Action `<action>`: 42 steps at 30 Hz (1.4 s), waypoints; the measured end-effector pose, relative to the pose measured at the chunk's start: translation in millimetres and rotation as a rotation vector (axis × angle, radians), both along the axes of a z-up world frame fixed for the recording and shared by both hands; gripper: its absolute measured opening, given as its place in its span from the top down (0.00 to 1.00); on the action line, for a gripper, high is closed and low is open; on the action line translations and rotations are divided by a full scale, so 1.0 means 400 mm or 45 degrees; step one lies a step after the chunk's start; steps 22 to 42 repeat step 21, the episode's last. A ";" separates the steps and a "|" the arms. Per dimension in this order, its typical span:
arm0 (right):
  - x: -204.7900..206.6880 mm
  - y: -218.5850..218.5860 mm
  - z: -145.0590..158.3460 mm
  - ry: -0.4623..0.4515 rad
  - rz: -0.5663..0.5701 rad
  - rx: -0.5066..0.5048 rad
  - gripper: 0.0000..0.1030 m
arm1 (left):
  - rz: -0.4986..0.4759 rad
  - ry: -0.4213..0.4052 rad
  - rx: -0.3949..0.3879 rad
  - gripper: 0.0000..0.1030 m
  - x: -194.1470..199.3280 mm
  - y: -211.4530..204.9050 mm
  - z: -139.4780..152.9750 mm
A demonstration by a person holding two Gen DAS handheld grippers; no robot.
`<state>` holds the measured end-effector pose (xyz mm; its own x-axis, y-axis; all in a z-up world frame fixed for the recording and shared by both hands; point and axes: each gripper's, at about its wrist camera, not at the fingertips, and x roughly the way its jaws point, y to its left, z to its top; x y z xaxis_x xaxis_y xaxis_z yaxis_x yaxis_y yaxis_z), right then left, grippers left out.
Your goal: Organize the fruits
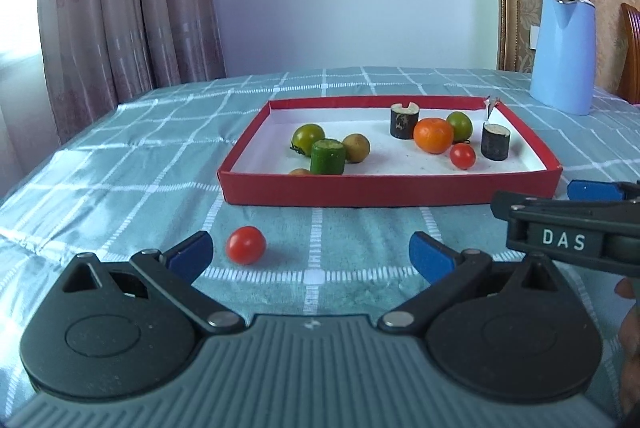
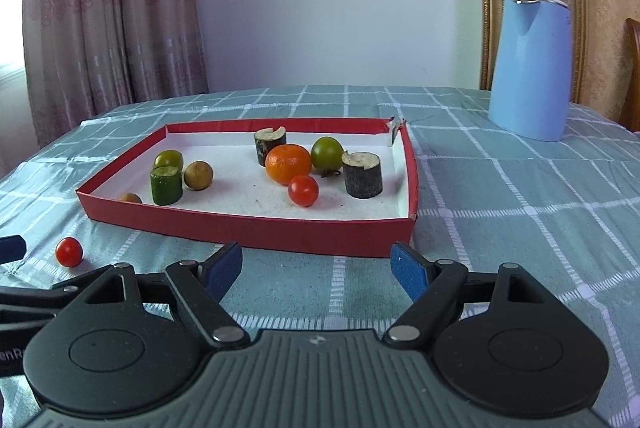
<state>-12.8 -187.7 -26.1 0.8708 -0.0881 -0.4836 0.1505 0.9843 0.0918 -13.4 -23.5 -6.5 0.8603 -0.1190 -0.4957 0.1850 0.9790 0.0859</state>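
Observation:
A red tray (image 1: pixel 384 193) (image 2: pixel 248 233) with a white floor lies on the checked tablecloth. In it are an orange (image 1: pixel 433 135) (image 2: pixel 288 164), a red cherry tomato (image 1: pixel 462 156) (image 2: pixel 303 190), two green tomatoes (image 1: pixel 308 138) (image 1: pixel 460 124), a green cucumber piece (image 1: pixel 328 157) (image 2: pixel 166 185), two dark cylinders (image 1: pixel 404 122) (image 1: pixel 496 142) and brown round fruits (image 1: pixel 356 147). A loose red cherry tomato (image 1: pixel 245 245) (image 2: pixel 69 252) lies on the cloth before the tray. My left gripper (image 1: pixel 310 260) is open, the loose tomato just inside its left finger. My right gripper (image 2: pixel 316 270) is open and empty, in front of the tray.
A light blue jug (image 1: pixel 563 52) (image 2: pixel 530 66) stands at the back right of the table. Curtains hang at the back left, a framed panel and a wooden chair at the right. The right gripper's body (image 1: pixel 568 228) shows at the right of the left wrist view.

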 end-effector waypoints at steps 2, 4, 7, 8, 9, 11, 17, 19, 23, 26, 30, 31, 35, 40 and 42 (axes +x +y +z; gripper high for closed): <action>-0.004 0.003 -0.001 0.003 -0.010 0.000 0.21 | -0.005 -0.006 -0.003 0.00 -0.005 0.000 0.003; -0.007 0.005 -0.003 0.007 -0.018 0.002 0.21 | -0.005 -0.010 -0.011 0.00 -0.009 0.002 0.007; -0.015 0.010 -0.003 0.003 -0.018 0.010 0.21 | -0.006 -0.009 -0.018 0.00 -0.012 0.003 0.013; -0.018 0.012 -0.003 -0.002 -0.022 0.008 0.21 | -0.002 -0.017 -0.021 0.00 -0.014 0.003 0.016; -0.021 0.015 -0.001 -0.009 -0.026 0.002 0.21 | 0.001 -0.027 -0.020 0.00 -0.016 0.003 0.017; -0.024 0.021 0.001 -0.019 -0.036 -0.020 0.21 | 0.004 -0.032 -0.009 0.00 -0.016 0.002 0.020; -0.027 0.027 0.004 -0.028 -0.057 -0.032 0.21 | 0.017 -0.028 -0.021 0.00 -0.013 0.004 0.022; -0.026 0.028 0.005 -0.024 -0.058 -0.032 0.21 | 0.019 -0.040 -0.008 0.00 -0.015 0.002 0.022; -0.023 0.029 0.005 -0.015 -0.058 -0.036 0.21 | 0.021 -0.056 0.009 0.00 -0.016 0.000 0.019; -0.023 0.029 0.005 -0.015 -0.058 -0.036 0.21 | 0.021 -0.056 0.009 0.00 -0.016 0.000 0.019; -0.023 0.029 0.005 -0.015 -0.058 -0.036 0.21 | 0.021 -0.056 0.009 0.00 -0.016 0.000 0.019; -0.023 0.029 0.005 -0.015 -0.058 -0.036 0.21 | 0.021 -0.056 0.009 0.00 -0.016 0.000 0.019; -0.023 0.029 0.005 -0.015 -0.058 -0.036 0.21 | 0.021 -0.056 0.009 0.00 -0.016 0.000 0.019; -0.023 0.029 0.005 -0.015 -0.058 -0.036 0.21 | 0.021 -0.056 0.009 0.00 -0.016 0.000 0.019; -0.023 0.029 0.005 -0.015 -0.058 -0.036 0.21 | 0.021 -0.056 0.009 0.00 -0.016 0.000 0.019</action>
